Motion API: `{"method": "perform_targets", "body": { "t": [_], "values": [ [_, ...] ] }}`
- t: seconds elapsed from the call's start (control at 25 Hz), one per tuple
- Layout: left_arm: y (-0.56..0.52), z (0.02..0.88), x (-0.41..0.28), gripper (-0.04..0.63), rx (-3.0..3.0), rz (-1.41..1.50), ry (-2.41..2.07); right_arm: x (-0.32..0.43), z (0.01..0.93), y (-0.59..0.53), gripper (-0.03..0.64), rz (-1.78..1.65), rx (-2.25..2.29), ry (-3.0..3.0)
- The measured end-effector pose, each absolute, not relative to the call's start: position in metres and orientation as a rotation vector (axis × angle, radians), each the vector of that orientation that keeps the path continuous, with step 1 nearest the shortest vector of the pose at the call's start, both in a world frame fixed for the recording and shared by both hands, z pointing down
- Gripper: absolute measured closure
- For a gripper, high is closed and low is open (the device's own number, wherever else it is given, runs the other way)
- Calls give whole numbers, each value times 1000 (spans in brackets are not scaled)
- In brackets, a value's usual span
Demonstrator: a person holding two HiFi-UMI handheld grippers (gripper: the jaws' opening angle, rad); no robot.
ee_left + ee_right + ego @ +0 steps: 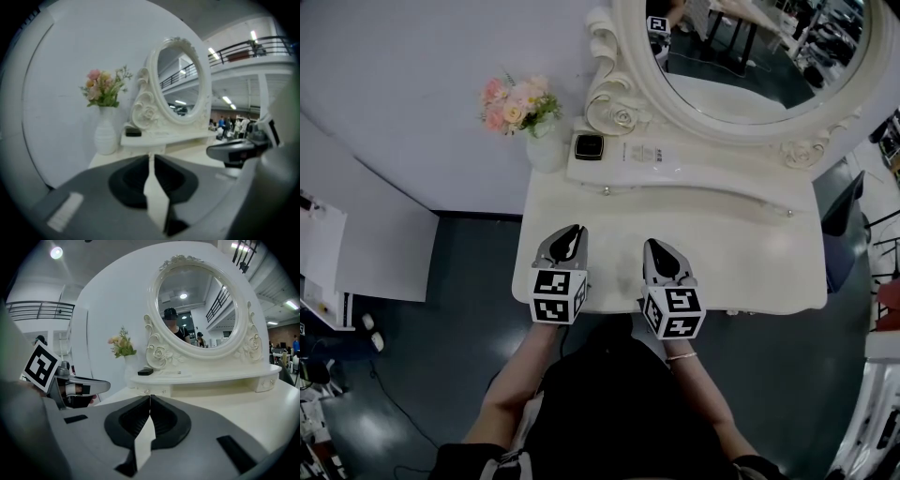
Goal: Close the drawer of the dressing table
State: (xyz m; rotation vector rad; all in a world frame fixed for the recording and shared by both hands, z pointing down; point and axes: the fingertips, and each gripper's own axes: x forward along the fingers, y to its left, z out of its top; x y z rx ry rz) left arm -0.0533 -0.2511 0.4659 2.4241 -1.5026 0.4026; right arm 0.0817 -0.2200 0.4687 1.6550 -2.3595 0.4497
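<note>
Two grippers hover side by side over the front edge of the white dressing table [741, 253], both pointing toward its oval mirror [750, 56]. The left gripper [573, 231] has its jaws drawn close, with only a thin slit between the tips and nothing in it. In the left gripper view the pale tabletop shows through that slit. The right gripper [653, 246] has its jaws pressed together tip to tip, and it holds nothing. Neither gripper touches the table. In the head view the table's front edge runs as one even line just beneath the two marker cubes. The drawer front itself cannot be made out in any view. At the back, under the mirror, sits a raised shelf [694, 169] with a small black box [589, 145] at its left end. A white vase [546, 150] of pink flowers [516, 101] stands just beside that end, at the table's back left corner.
</note>
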Motion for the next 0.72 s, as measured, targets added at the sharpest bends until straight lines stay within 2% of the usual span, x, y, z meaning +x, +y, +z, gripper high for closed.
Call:
{"method": "perform_targets", "body": {
  "t": [0.2,0.72],
  "values": [
    [-246,463,-55,586,2437,374,-1500,82,470,-218,612,450,1656,-2355],
    [-242,460,-56,588,2432,336,-1505,85,459,-219,614,401,1664,-2364]
  ]
}}
